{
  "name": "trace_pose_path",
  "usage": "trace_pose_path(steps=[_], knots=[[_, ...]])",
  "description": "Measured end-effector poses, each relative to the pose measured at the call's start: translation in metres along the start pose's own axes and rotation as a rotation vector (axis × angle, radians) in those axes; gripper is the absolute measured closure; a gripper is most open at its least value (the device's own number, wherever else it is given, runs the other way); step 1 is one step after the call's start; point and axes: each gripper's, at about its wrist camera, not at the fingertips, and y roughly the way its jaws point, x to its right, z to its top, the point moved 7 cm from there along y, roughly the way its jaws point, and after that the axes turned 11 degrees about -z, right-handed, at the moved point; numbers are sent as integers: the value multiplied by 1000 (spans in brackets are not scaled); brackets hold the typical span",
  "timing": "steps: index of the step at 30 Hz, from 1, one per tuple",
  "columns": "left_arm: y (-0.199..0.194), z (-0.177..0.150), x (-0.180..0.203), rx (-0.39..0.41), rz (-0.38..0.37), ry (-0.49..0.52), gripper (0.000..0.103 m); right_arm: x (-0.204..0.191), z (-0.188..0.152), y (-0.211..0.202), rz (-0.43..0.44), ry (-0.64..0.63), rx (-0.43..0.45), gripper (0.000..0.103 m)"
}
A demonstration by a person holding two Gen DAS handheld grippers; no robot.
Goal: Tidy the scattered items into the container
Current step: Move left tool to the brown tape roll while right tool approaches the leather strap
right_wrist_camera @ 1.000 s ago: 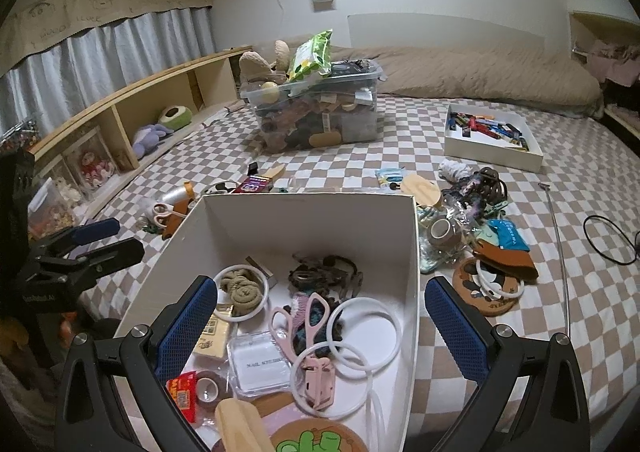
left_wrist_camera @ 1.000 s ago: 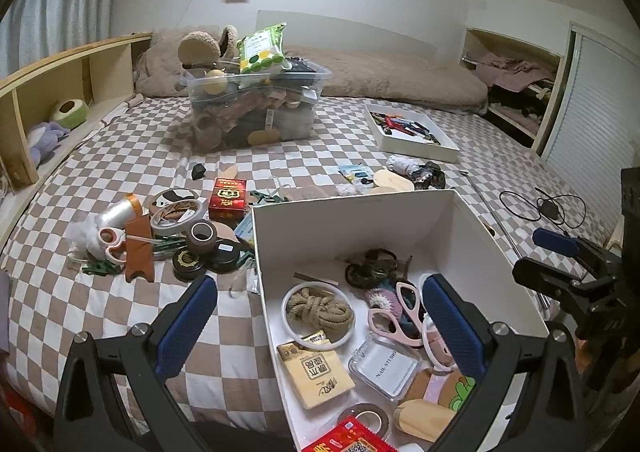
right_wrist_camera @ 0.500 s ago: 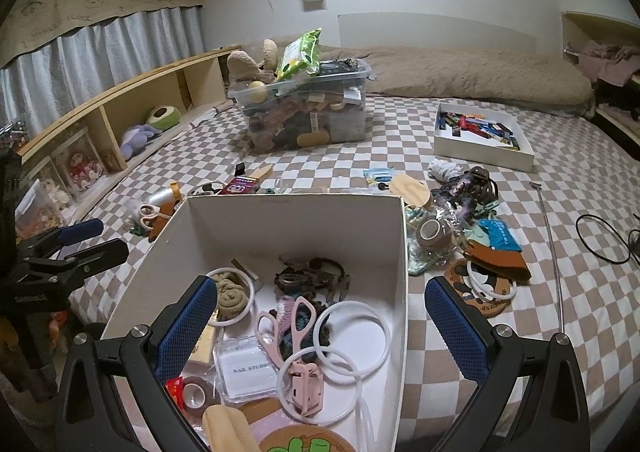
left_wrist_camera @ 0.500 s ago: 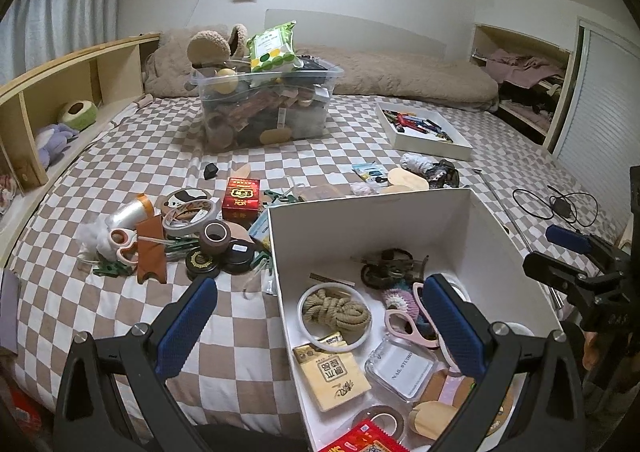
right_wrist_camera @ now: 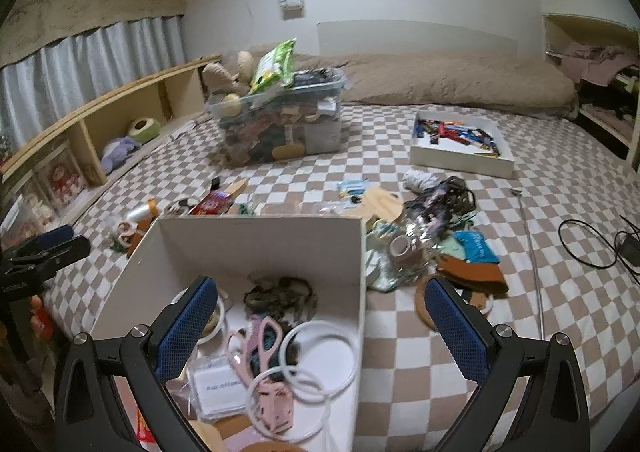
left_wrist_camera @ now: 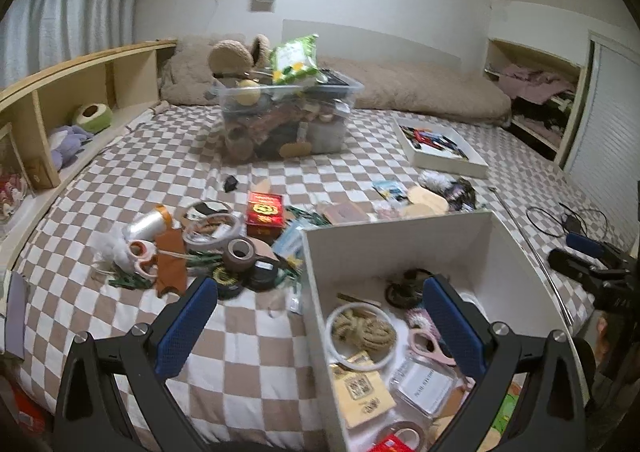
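Both cameras have swung a little since half a second ago: in my left view the white box (left_wrist_camera: 400, 236) has slid toward the right edge, and in my right view it now sits lower and to the left, with more of the checked bedspread (right_wrist_camera: 460, 332) showing beside it. My left gripper (left_wrist_camera: 320, 326) hangs with its blue pads wide apart and nothing between them, one finger over the bedspread, the other over the box. My right gripper (right_wrist_camera: 320, 326) is likewise spread wide and empty, its left pad over the box and its right pad over the bed.

Inside the box I can see a coil of rope (left_wrist_camera: 366, 330) within a white ring, pink scissors (right_wrist_camera: 262, 344), several white rings (right_wrist_camera: 320, 358) and a clear plastic case (right_wrist_camera: 218, 386).

Scattered things lie on the bed on both sides of the box. To its left: a red box (left_wrist_camera: 265, 212), a brown tape roll (left_wrist_camera: 239, 253), a clear tape roll (left_wrist_camera: 214, 228) and small orange-handled scissors (left_wrist_camera: 141, 254). To its right: another tape roll (right_wrist_camera: 402, 248), a blue packet (right_wrist_camera: 476, 246) and a brown piece (right_wrist_camera: 476, 274), all near the box's right wall. Farther back stand a full clear bin (right_wrist_camera: 280, 128) and a white tray (right_wrist_camera: 460, 150).
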Motion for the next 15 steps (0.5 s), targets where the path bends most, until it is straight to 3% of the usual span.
trace_pose_path(steps=[15], knots=[[-2,23,-63,81,77,-60,0,67,24,21,-119,148,26,0]])
